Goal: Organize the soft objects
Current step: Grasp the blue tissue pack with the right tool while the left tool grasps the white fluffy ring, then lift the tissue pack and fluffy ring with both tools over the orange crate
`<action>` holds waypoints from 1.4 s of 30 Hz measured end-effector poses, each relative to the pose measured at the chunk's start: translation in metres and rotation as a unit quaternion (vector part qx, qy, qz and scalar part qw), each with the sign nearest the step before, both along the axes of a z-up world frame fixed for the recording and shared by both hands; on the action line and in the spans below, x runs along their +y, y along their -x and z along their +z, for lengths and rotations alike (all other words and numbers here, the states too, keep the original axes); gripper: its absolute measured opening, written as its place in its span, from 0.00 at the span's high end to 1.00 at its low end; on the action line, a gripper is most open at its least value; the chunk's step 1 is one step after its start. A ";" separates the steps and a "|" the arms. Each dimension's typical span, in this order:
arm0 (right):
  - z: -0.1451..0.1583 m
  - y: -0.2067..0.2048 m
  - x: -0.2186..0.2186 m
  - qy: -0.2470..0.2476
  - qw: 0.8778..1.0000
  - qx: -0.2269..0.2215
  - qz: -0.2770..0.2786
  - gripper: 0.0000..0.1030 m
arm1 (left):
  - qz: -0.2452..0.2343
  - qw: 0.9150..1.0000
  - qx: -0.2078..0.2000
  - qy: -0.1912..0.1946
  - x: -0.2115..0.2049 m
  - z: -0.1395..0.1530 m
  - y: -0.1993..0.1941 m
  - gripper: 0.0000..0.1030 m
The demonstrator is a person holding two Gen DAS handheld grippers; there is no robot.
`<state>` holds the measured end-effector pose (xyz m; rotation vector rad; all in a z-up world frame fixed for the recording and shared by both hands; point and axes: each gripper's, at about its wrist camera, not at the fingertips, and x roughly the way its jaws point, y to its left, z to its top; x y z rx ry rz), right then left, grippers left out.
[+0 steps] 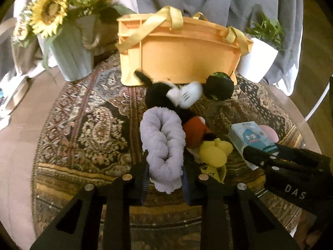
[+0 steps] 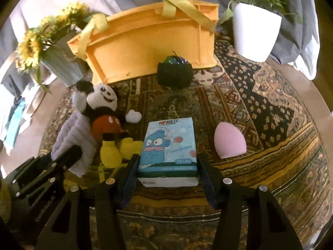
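Note:
My left gripper (image 1: pixel 165 166) is shut on a rolled lavender towel (image 1: pixel 161 133), its pads pressing both sides. In the right wrist view my right gripper (image 2: pixel 168 162) is shut on a blue cartoon tissue pack (image 2: pixel 169 141), held by its long sides. A mouse plush (image 2: pixel 104 112) lies between the two, partly against the towel. To the right of the pack a pink egg-shaped sponge (image 2: pixel 230 141) rests on the cloth. A dark round ball (image 2: pixel 174 73) sits against the front wall of the orange basket (image 2: pixel 149 41) with yellow handles.
A patterned cloth (image 2: pixel 260 95) covers the round table. A ribbed vase of sunflowers (image 1: pixel 70 58) stands left of the basket and a white pot with a green plant (image 2: pixel 256 29) to its right. Grey and white fabric hangs behind.

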<state>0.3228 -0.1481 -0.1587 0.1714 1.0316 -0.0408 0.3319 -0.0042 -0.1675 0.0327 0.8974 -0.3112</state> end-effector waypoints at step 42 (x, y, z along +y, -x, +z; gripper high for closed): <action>0.150 -0.010 -0.041 -0.032 0.973 -0.227 0.040 0.46 | 0.039 0.978 -0.203 0.024 -0.040 0.156 0.014 0.74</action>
